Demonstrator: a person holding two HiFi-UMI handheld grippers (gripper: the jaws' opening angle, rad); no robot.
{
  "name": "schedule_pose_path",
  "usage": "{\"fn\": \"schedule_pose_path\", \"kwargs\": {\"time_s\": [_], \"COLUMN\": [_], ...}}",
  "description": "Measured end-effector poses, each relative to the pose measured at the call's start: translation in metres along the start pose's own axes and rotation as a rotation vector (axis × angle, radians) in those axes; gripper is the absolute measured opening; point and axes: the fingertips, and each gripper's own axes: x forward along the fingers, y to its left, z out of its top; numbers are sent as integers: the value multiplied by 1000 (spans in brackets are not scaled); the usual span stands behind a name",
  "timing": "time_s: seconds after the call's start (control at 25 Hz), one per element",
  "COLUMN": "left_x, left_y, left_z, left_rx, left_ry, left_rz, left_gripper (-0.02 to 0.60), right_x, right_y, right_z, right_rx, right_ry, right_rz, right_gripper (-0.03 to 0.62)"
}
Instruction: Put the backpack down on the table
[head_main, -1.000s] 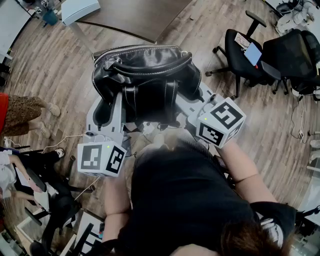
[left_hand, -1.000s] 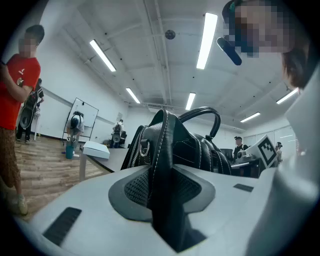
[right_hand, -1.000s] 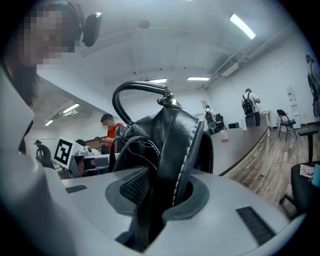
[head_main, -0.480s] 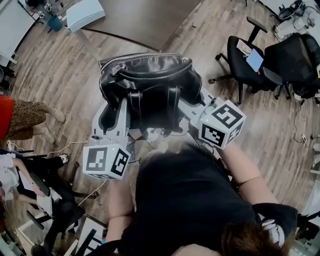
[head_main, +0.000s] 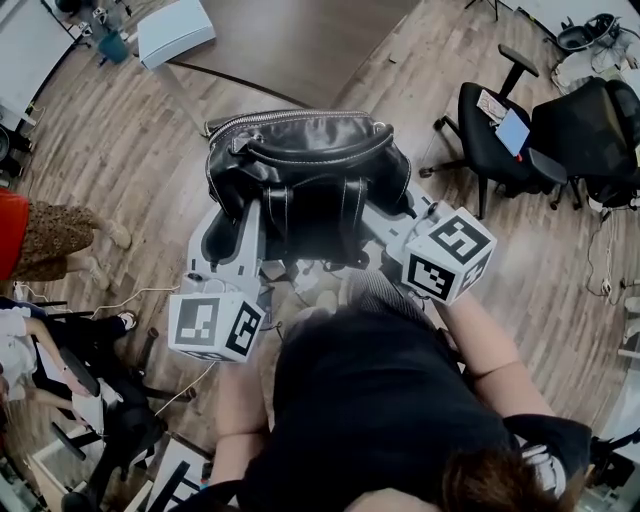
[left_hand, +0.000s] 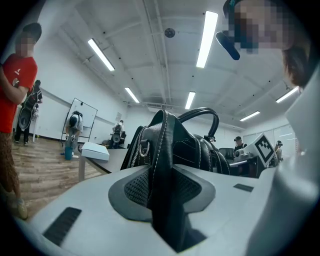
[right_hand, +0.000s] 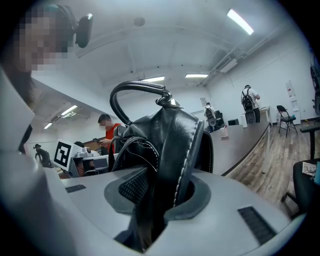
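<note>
Black leather backpack (head_main: 310, 165) held aloft, just short of the brown wooden table (head_main: 300, 40).
Left gripper (head_main: 250, 225) and right gripper (head_main: 385, 215) each pinch a shoulder strap, the right jaws having just eased slightly wider around theirs. The bag's long axis runs left to right, and the table edge lies just beyond it at upper centre, with open tabletop past that.

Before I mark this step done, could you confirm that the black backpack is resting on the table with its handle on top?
Not quite: the backpack is not on the table; the head view shows it held up in the air over the wooden floor, short of the table. Its handle is on top, as you said.
</note>
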Motion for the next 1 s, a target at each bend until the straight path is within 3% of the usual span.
{"fn": "schedule_pose_path", "kwargs": {"time_s": [0.44, 0.8, 1.0], "left_x": [77, 154, 167], "left_y": [6, 15, 23], "left_z": [8, 52, 55], "left_rx": [-20, -16, 10], "left_ry": [-7, -5, -25], "left_rz": [38, 159, 229], "left_gripper": [127, 126, 127], "right_x": [24, 57, 71], "right_y": [-68, -130, -142], "right_z": [26, 89, 98], "right_rx": [1, -10, -29], "right_ry": [16, 27, 6], "right_rz": [51, 156, 237], "right_gripper": [120, 118, 117]}}
